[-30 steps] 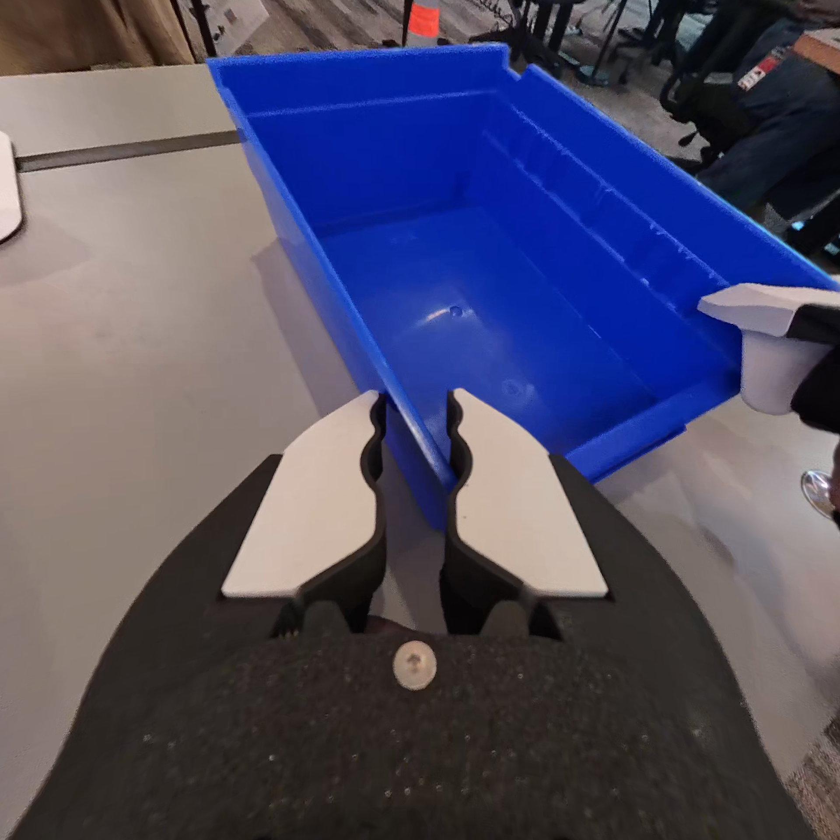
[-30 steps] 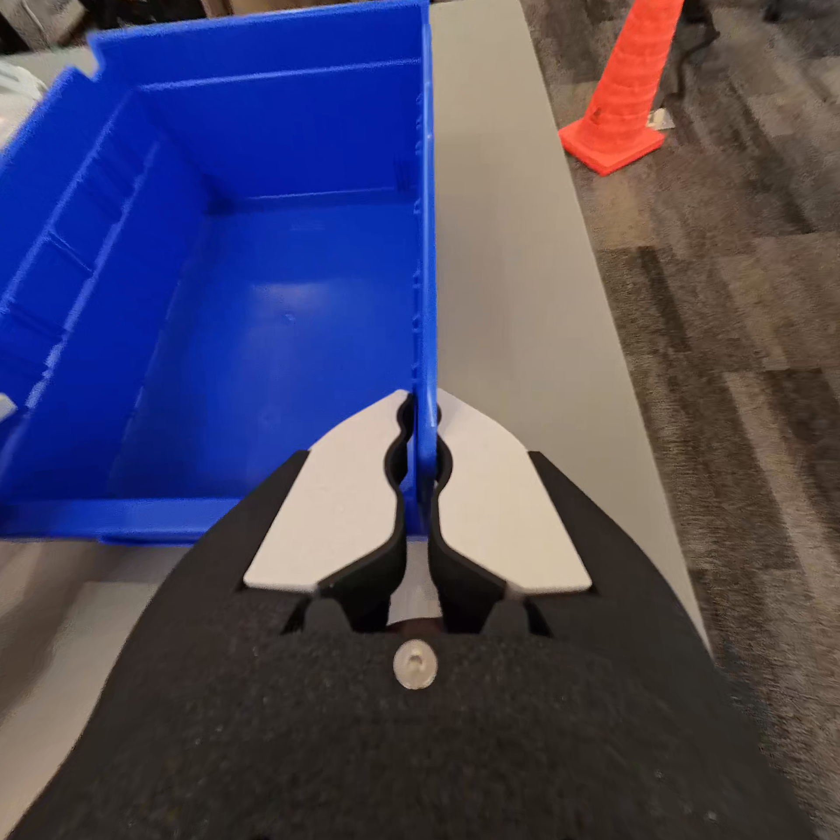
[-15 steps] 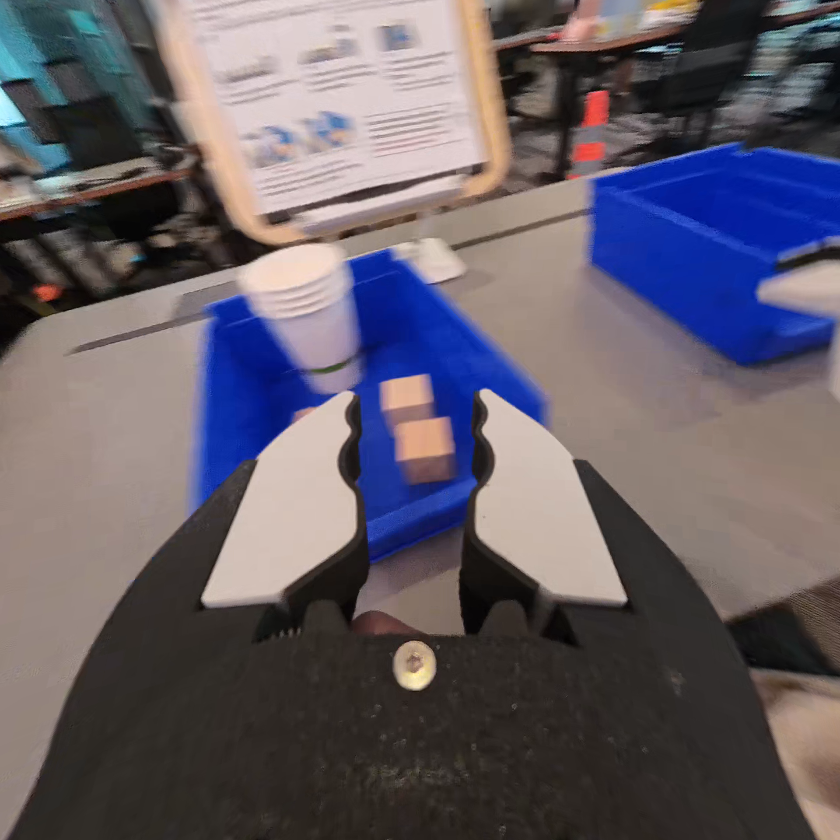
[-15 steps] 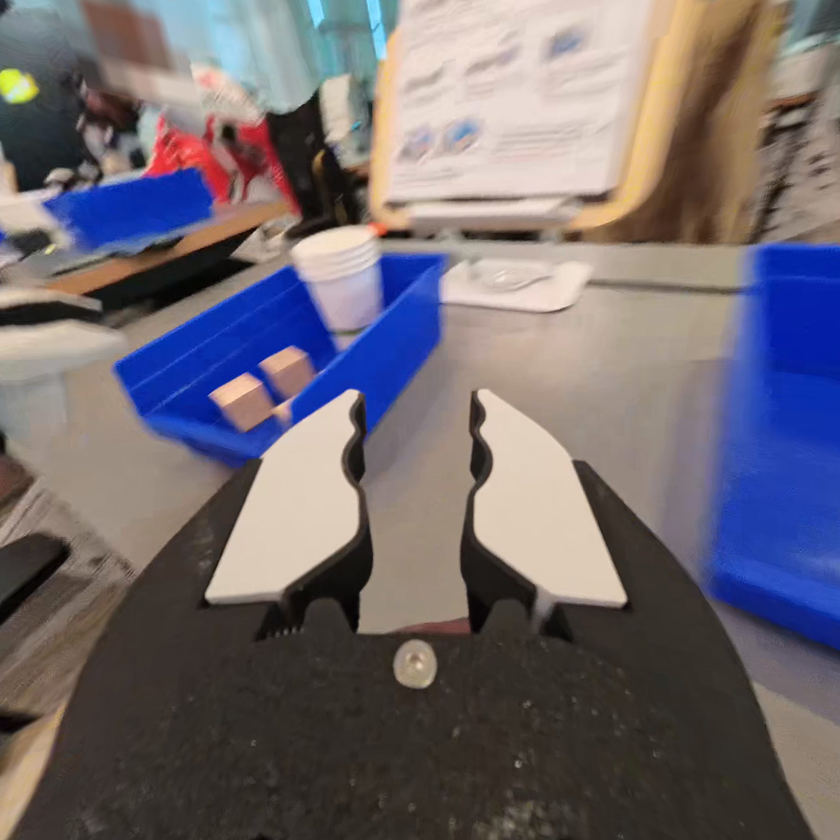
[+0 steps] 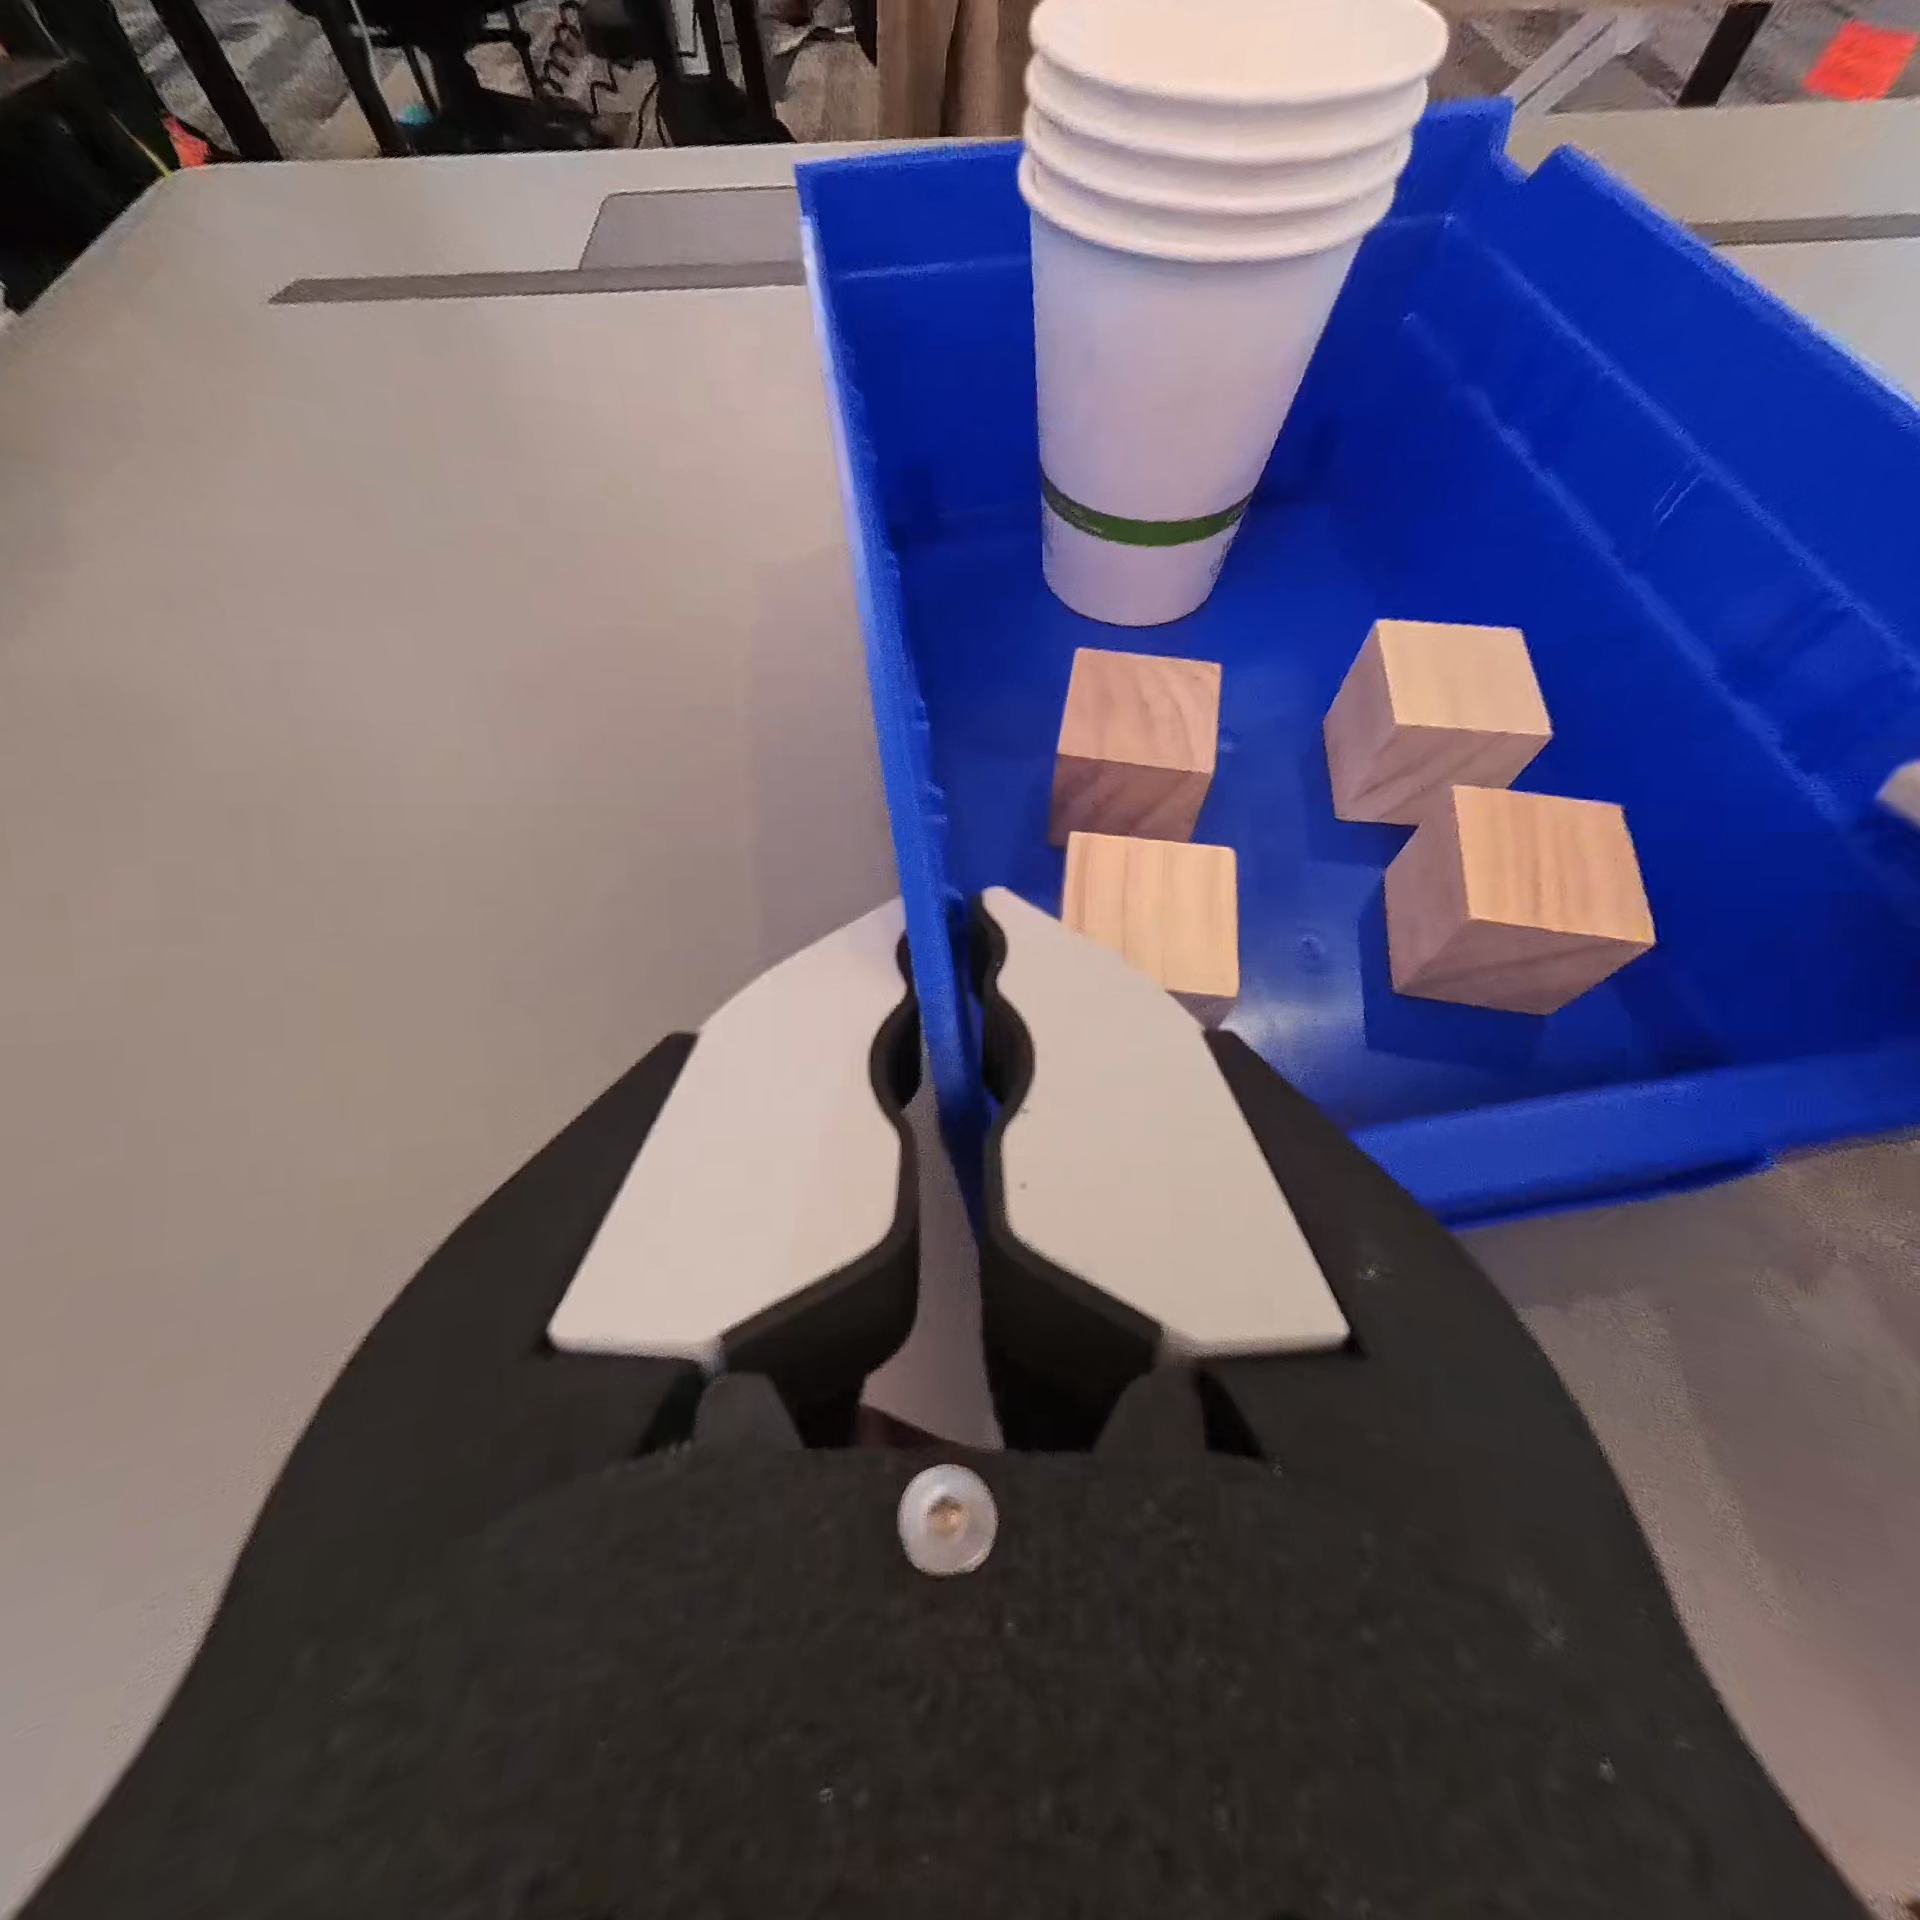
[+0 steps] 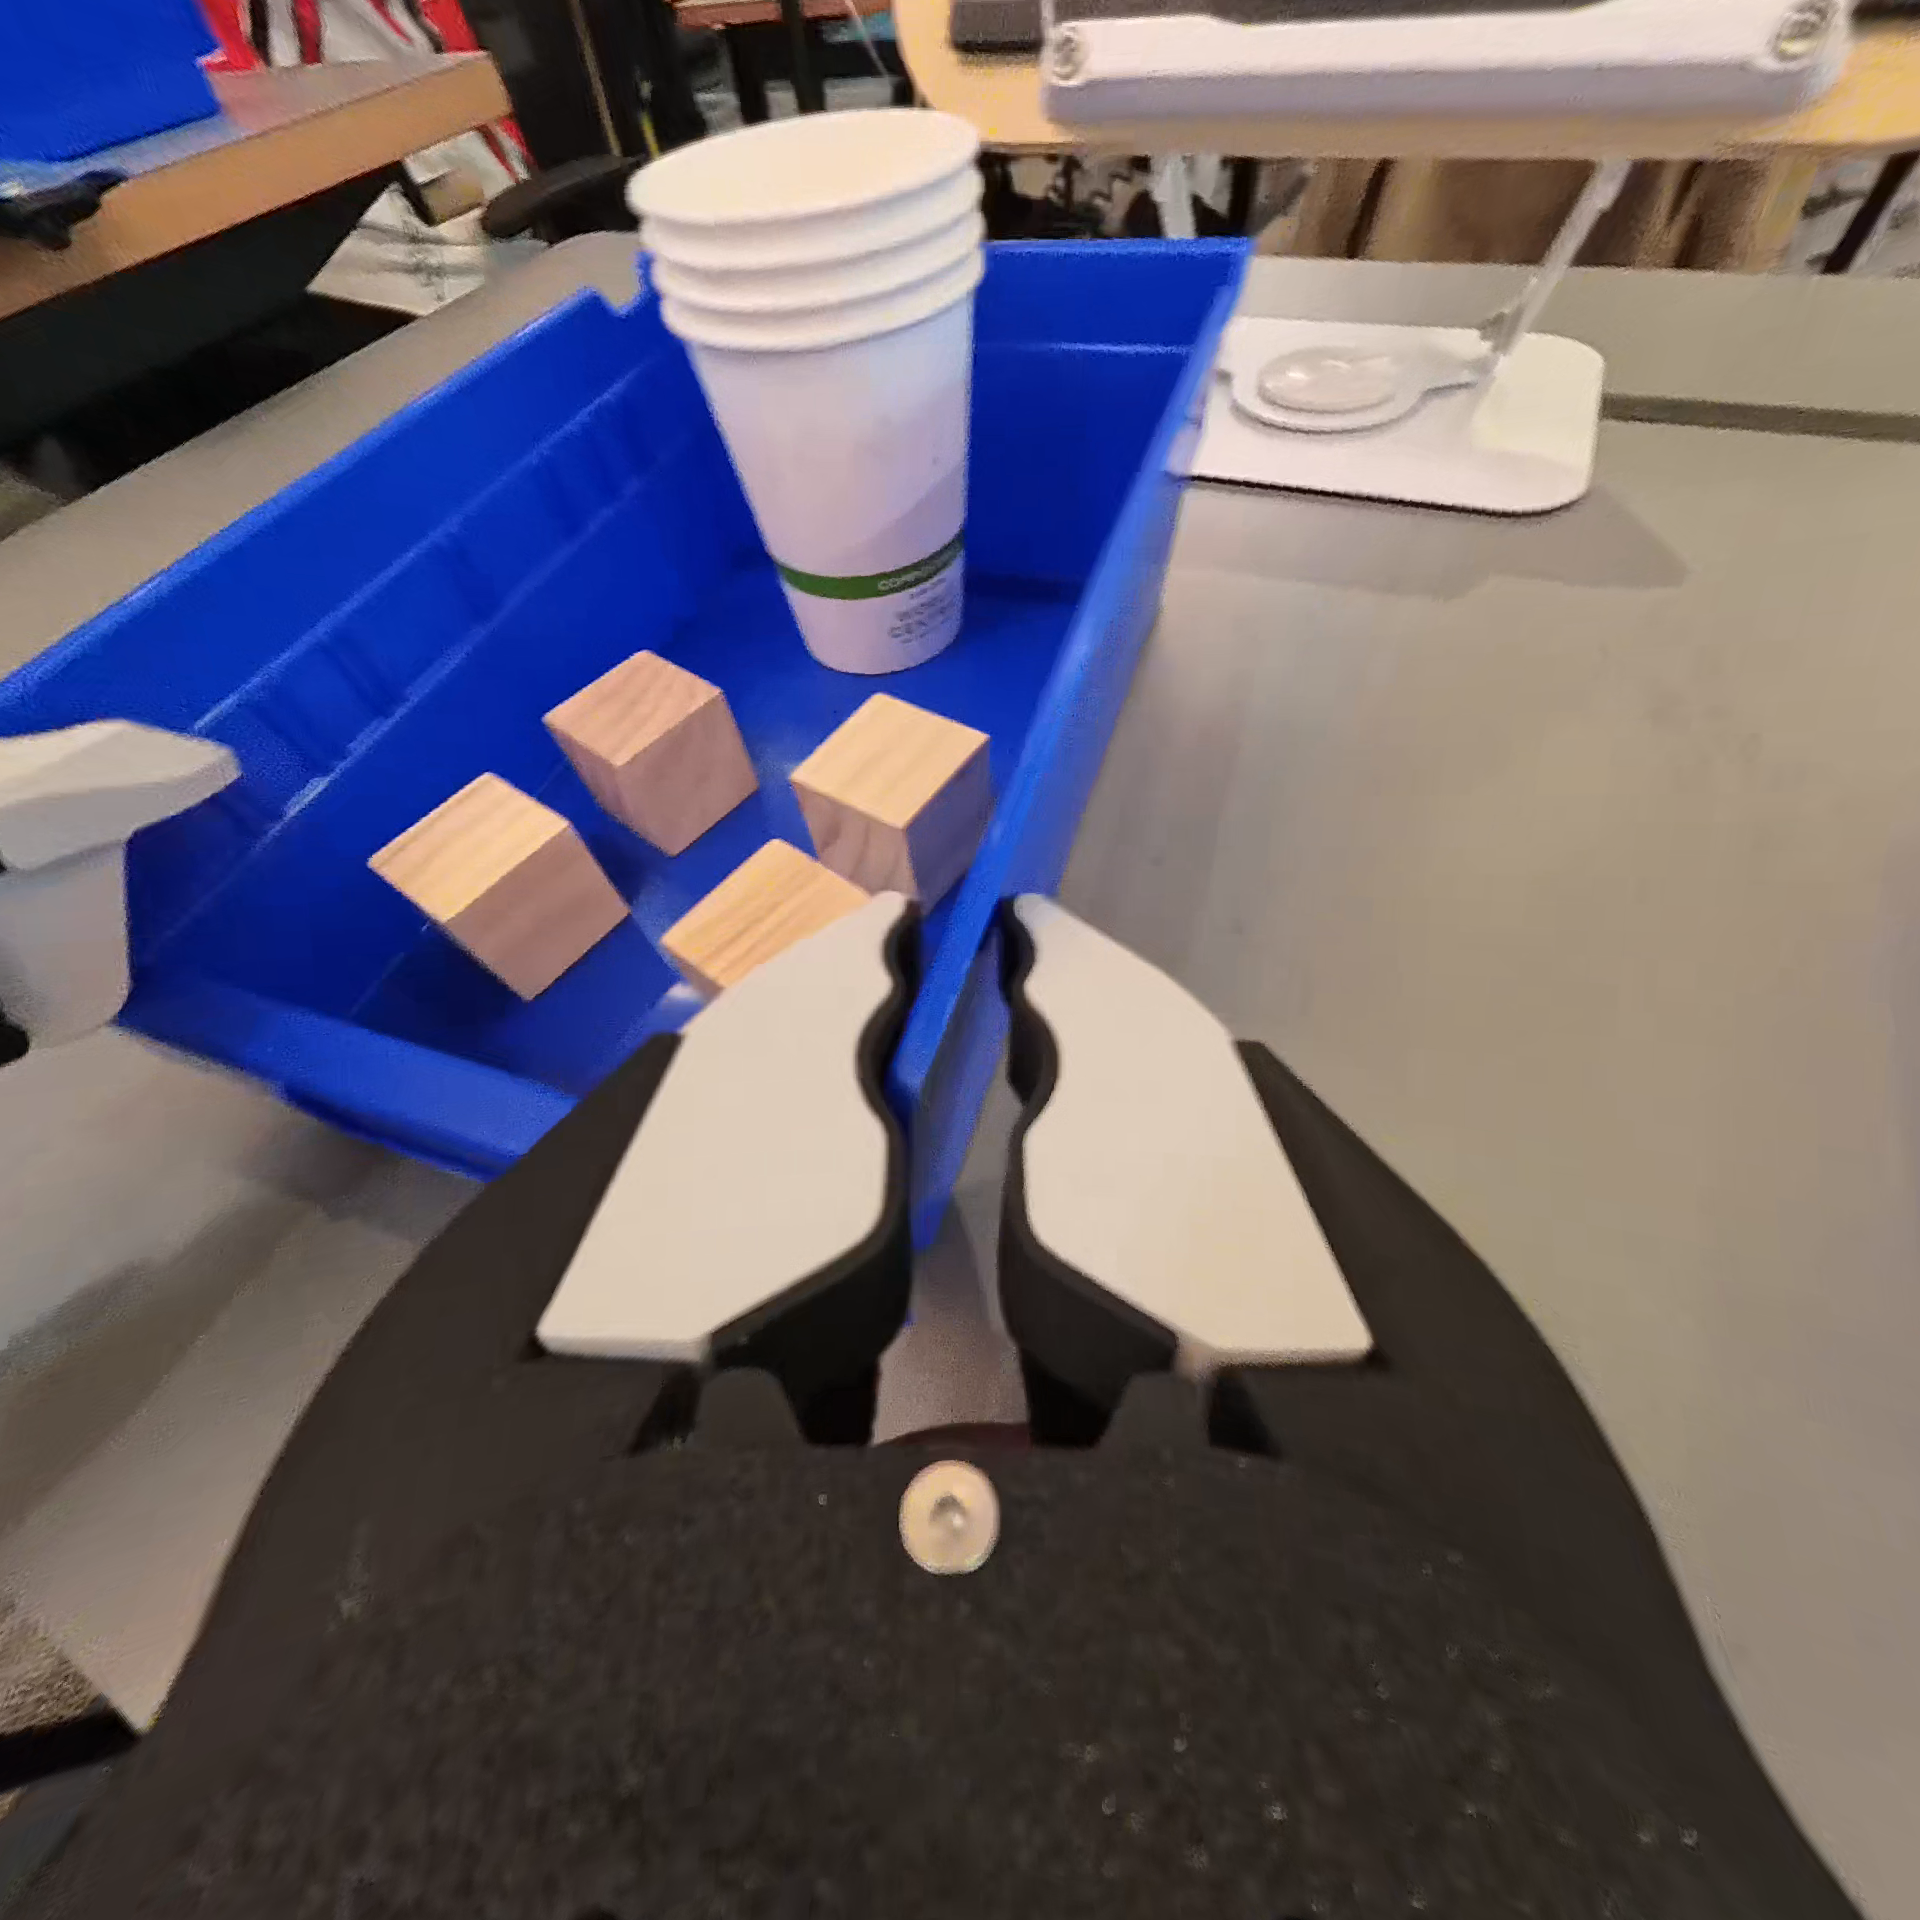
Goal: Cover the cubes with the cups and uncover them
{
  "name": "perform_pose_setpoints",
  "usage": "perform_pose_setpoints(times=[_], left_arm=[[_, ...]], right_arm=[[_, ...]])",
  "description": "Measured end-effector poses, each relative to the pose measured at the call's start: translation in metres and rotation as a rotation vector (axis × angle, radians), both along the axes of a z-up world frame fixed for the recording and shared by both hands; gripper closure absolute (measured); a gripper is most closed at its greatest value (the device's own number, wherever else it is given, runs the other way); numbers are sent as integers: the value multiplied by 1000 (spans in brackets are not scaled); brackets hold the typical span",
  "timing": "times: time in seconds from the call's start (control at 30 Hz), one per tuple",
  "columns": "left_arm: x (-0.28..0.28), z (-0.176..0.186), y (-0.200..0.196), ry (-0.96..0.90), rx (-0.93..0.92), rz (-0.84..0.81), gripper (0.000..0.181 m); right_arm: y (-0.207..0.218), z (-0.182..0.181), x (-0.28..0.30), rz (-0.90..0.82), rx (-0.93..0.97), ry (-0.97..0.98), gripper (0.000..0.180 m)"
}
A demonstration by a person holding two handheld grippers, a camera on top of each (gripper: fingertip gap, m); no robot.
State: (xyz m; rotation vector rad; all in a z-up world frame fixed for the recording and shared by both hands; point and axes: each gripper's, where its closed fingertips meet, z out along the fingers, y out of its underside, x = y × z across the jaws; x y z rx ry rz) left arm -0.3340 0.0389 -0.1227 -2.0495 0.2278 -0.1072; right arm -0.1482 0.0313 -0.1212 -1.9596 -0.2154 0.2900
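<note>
A blue bin (image 5: 1558, 364) on the grey table holds a stack of several white paper cups (image 5: 1195, 312) standing upright at its far end and several wooden cubes (image 5: 1138, 748) on its floor. My left gripper (image 5: 940, 920) is shut on the bin's left side wall near the front corner. My right gripper (image 6: 956, 914) is shut on the bin's (image 6: 416, 623) right side wall near the other front corner. The cups (image 6: 842, 416) and cubes (image 6: 655, 748) lie between the two grippers. A finger of the left gripper shows at the right wrist view's left edge (image 6: 83, 810).
The grey table (image 5: 416, 727) stretches left of the bin, with a dark strip (image 5: 540, 281) across its far part. A white stand base (image 6: 1392, 416) sits behind the bin to the right. Chairs and desks stand beyond the table.
A second ago both grippers were clamped on the walls of an empty blue bin. They let go, swung open toward this bin, and now are shut on its side walls.
</note>
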Motion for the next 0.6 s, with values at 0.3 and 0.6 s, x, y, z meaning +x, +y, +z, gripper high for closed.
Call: perform_pose_setpoints(times=[0.3,0.6], left_arm=[[-78,30,11,47,60,79,176],[-214,34,68,25,58,126,177]], right_arm=[[25,26,-81,21,49,2,170],[61,9,-218,19,-13,-6,166]])
